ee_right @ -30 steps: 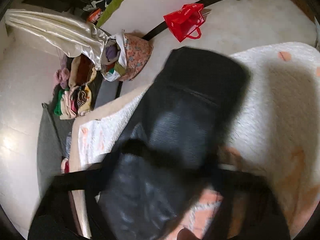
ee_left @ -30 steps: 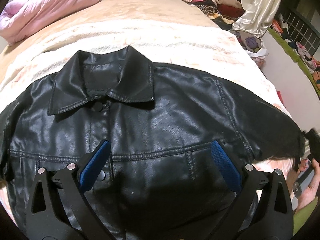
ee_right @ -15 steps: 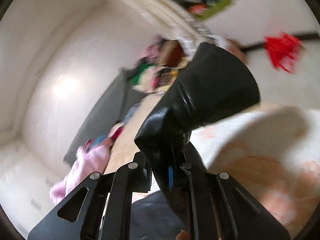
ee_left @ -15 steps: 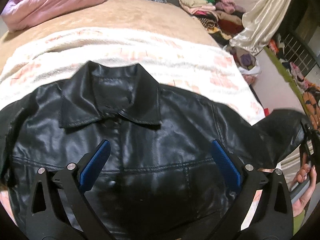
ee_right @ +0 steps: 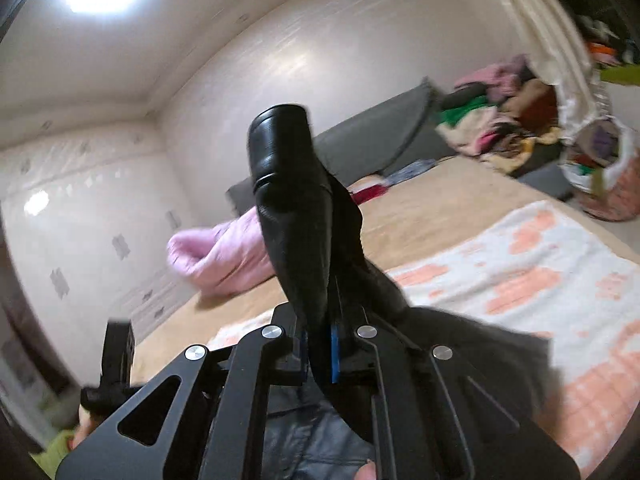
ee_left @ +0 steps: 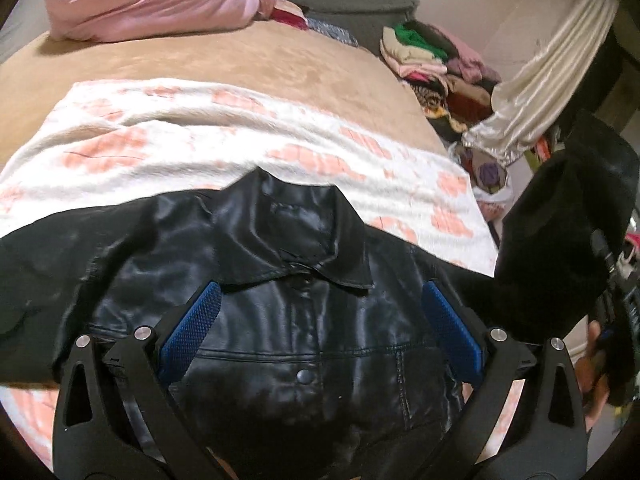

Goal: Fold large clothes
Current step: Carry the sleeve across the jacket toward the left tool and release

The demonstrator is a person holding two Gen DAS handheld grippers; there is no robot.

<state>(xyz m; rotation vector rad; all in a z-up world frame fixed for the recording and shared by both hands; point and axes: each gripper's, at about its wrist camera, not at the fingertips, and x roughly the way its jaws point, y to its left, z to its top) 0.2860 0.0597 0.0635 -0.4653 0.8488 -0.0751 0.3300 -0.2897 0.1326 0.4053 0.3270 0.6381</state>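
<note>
- My right gripper (ee_right: 318,354) is clamped tight on the sleeve (ee_right: 296,216) of the glossy black leather jacket (ee_left: 280,340), holding it raised above the bed.
- My left gripper (ee_left: 316,328) hovers wide open over the jacket's chest, gripping nothing.
- The jacket lies face-up on the white-and-peach fuzzy blanket (ee_left: 160,148).

I see a black leather jacket (ee_left: 304,344) lying front-up, buttoned and collar spread, across the lower middle of the left wrist view; one sleeve (ee_right: 292,216) stands lifted, cuff uppermost, at centre of the right wrist view.
</note>
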